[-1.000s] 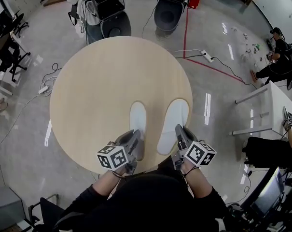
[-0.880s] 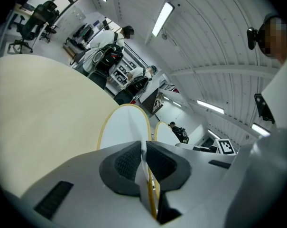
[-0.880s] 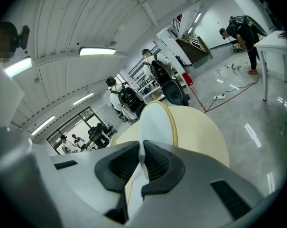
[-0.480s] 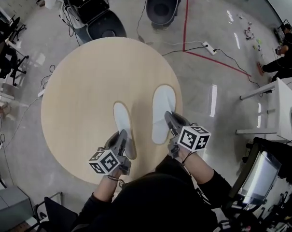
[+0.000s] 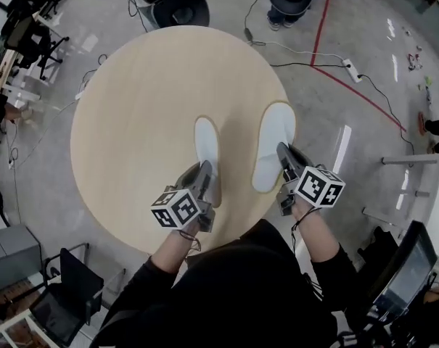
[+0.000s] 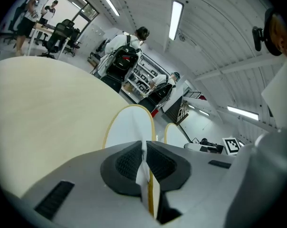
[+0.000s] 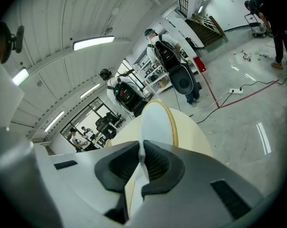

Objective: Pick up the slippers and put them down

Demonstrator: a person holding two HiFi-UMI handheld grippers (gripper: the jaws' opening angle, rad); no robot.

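Observation:
Two white slippers with tan rims lie toes away from me over the round wooden table (image 5: pixel 125 107). My left gripper (image 5: pixel 207 176) is shut on the heel of the left slipper (image 5: pixel 206 142). In the left gripper view the pads pinch that slipper (image 6: pixel 131 127) at its edge, where the left gripper (image 6: pixel 144 164) closes; the other slipper (image 6: pixel 174 136) shows beside it. My right gripper (image 5: pixel 285 156) is shut on the heel of the right slipper (image 5: pixel 273 140), which sits at the table's right edge. The right gripper view shows the right gripper (image 7: pixel 141 167) clamped on the slipper (image 7: pixel 157 120).
Round-based chairs (image 5: pixel 179 9) and a person's feet (image 5: pixel 277 20) are beyond the table's far side. A red tape line (image 5: pixel 350 85) and a power strip with cable (image 5: pixel 350 67) cross the floor at right. A black chair (image 5: pixel 67 296) stands near left, a monitor (image 5: pixel 404 281) near right.
Both grippers stay shut on the slippers' heels and have carried them sideways over the table top. The head view has swung, and the room behind has shifted.

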